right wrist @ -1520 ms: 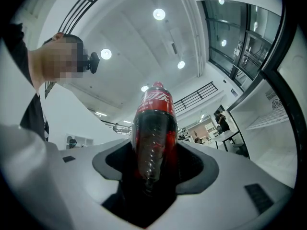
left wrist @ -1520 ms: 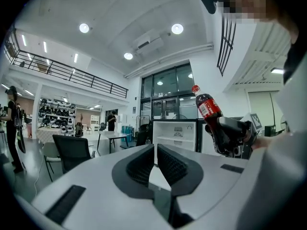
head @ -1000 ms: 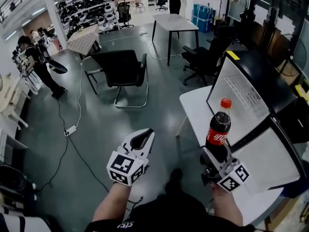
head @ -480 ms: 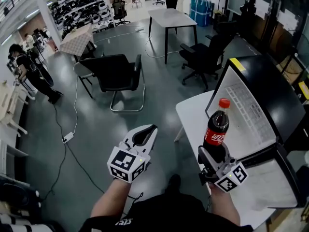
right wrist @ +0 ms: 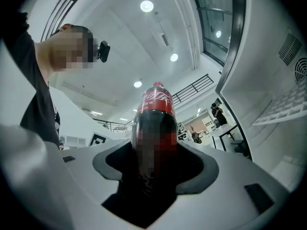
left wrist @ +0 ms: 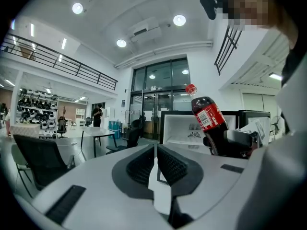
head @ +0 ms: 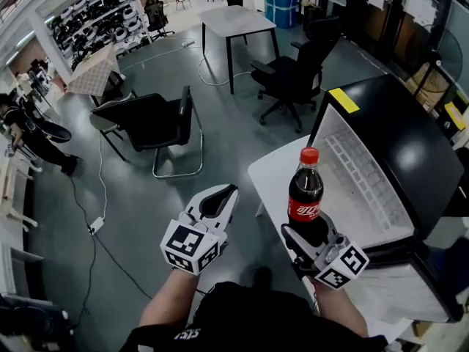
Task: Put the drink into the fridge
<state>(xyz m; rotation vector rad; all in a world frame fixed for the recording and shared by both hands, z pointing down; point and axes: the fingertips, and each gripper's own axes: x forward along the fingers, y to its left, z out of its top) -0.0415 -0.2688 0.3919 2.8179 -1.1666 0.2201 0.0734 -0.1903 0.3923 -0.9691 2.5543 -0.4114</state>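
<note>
A black visitor chair (head: 150, 119) on a bent metal frame is seen on the grey floor (head: 220, 123), and a black office chair (head: 289, 75) is set near a grey table (head: 234, 22) farther back. A white cable (head: 100, 189) is laid across the floor to a power strip (head: 94, 226). A person in dark clothes (head: 33, 141) is seen at the left edge, and shelves (head: 95, 6) are stacked with gear behind.

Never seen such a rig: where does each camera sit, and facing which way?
Head view: on the head, facing steeply down at left gripper, right gripper, forearms.
Left gripper view: rides that gripper, faces along its shut jaws toward the fridge.
Right gripper view: faces up the held bottle.
Shared: bottle, in all three.
</note>
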